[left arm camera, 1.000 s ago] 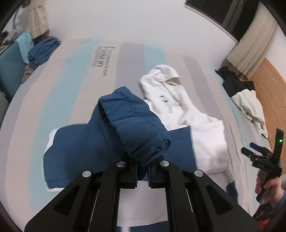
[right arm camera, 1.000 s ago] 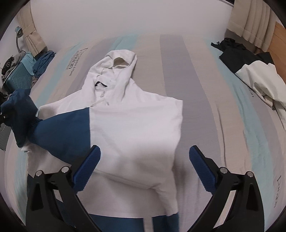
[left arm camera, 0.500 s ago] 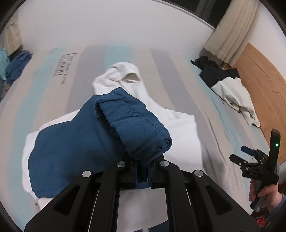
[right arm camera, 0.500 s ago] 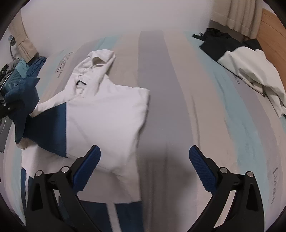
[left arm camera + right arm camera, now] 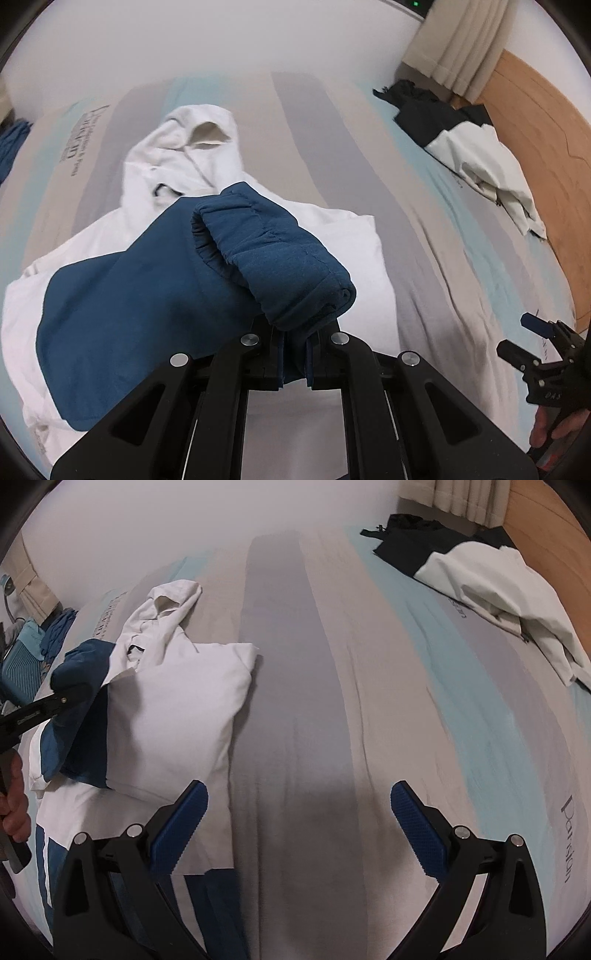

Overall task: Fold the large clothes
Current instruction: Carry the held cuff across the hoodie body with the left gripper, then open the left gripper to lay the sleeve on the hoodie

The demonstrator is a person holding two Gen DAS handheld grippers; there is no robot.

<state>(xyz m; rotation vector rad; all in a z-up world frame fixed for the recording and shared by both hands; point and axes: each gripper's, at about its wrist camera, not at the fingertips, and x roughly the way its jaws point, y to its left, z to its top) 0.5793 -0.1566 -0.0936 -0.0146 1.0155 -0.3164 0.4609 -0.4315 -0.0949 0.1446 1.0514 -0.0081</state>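
Left gripper (image 5: 293, 363) clamped on blue sleeve (image 5: 273, 254), mid-fold across hoodie (image 5: 173, 701); right gripper (image 5: 299, 829) wide open (empty). Next: lay sleeve flat, release.

A wide bed covered in a striped sheet of grey, beige and pale blue bands (image 5: 295, 701) is filling most of both views, with dark printed lettering (image 5: 567, 838) showing near its edge. A plain white wall (image 5: 221, 40) is rising behind it. Cream pleated curtains (image 5: 454, 48) are hanging beside a curved light-brown wooden headboard (image 5: 535, 122).
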